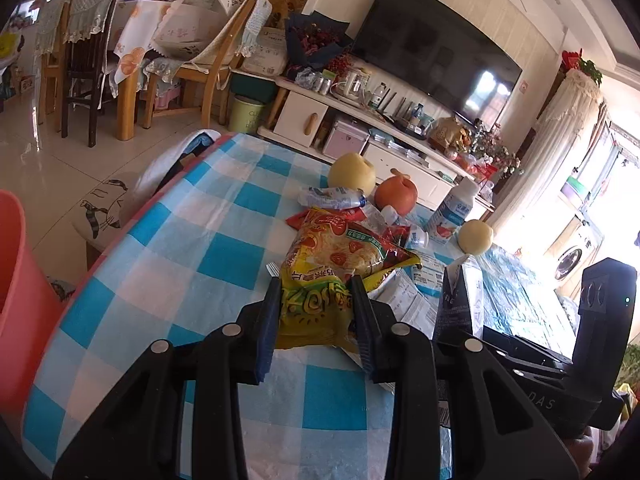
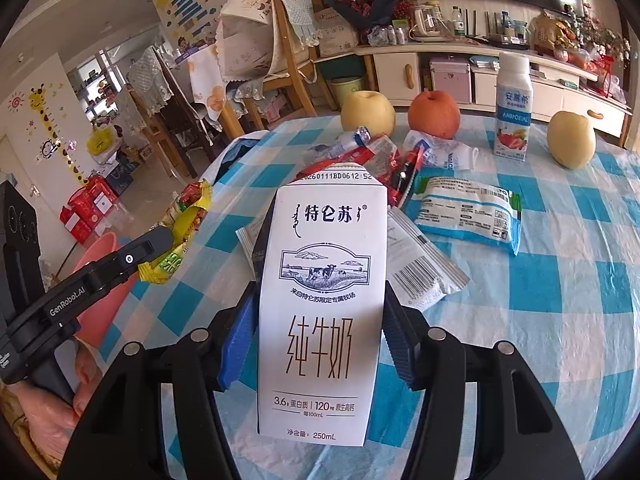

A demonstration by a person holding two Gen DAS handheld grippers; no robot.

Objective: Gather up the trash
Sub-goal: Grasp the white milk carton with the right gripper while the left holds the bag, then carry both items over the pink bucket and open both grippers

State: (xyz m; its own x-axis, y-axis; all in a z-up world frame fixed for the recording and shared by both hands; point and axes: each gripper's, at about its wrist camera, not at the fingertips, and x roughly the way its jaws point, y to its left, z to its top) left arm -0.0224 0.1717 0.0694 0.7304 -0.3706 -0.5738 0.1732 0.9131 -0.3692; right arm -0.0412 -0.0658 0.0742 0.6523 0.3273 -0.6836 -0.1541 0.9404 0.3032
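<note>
Standing upright in the right tool point(image 2: 320, 336), milk carton point(image 2: 320, 300) top up.

Home living room, television point(image 1: 436, 56), dining chairs point(image 1: 208, 64), checked tablecloth point(image 1: 192, 248)

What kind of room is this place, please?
Most likely the living and dining room of a home: a large television above a low white cabinet, wooden dining chairs, and a table with a blue checked cloth bearing fruit and snack wrappers.
</note>
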